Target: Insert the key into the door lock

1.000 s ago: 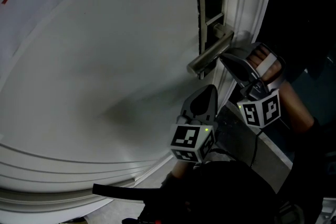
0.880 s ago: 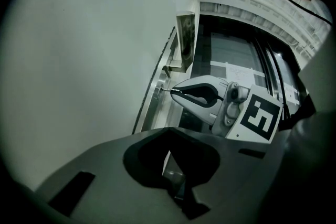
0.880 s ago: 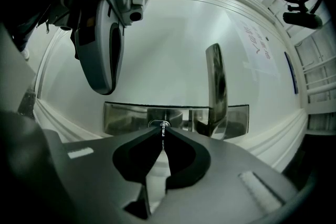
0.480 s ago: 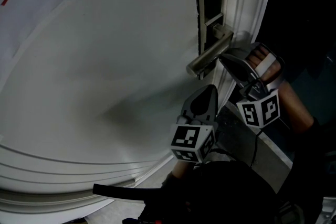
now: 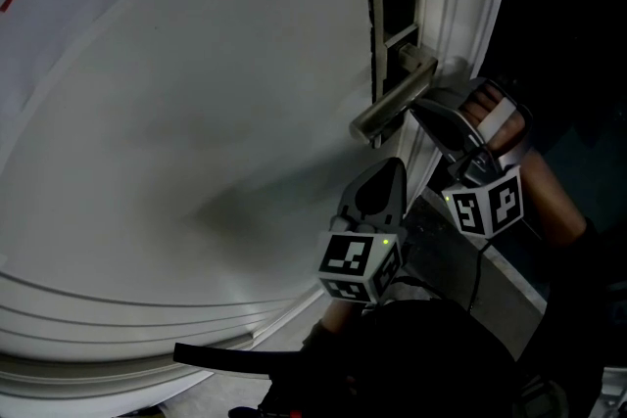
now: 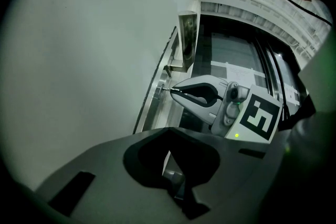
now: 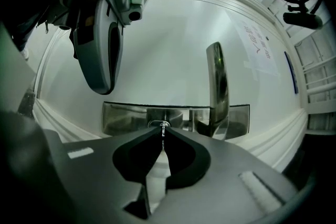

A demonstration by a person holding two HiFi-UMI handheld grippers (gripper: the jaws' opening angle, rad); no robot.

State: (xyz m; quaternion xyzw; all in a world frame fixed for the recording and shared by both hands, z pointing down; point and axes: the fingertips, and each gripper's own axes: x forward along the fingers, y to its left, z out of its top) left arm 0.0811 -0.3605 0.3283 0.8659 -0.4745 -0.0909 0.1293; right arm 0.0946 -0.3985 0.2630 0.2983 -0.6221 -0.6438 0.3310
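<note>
One small thin silver metal key [image 7: 162,137] is the task's thing, at lower centre of the right gripper view, clamped edge-on between the jaws with only a short bit of blade showing past them. Likely light, stiff and slick, so it can twist or slide in the grip if pushed off-axis. Best held by the flat head with the blade left free, as it seems to be here.

The right gripper [image 6: 172,91] is clenched on the key, jaws pressed together with only the key between them. The key tip sits at the small round keyhole [image 7: 159,124] in the long brushed-steel lock plate [image 7: 128,119], which runs across the middle of that frame. I can't tell how deep it is in, if at all. The steel lever handle [image 7: 217,86] stands just right of the keyhole, clear of the jaws.

The left gripper [image 6: 168,129] is closed on nothing, low centre in its own view and apart from the lock. In the head view it sits below the right one, near the white panelled door [image 5: 196,113]
</note>
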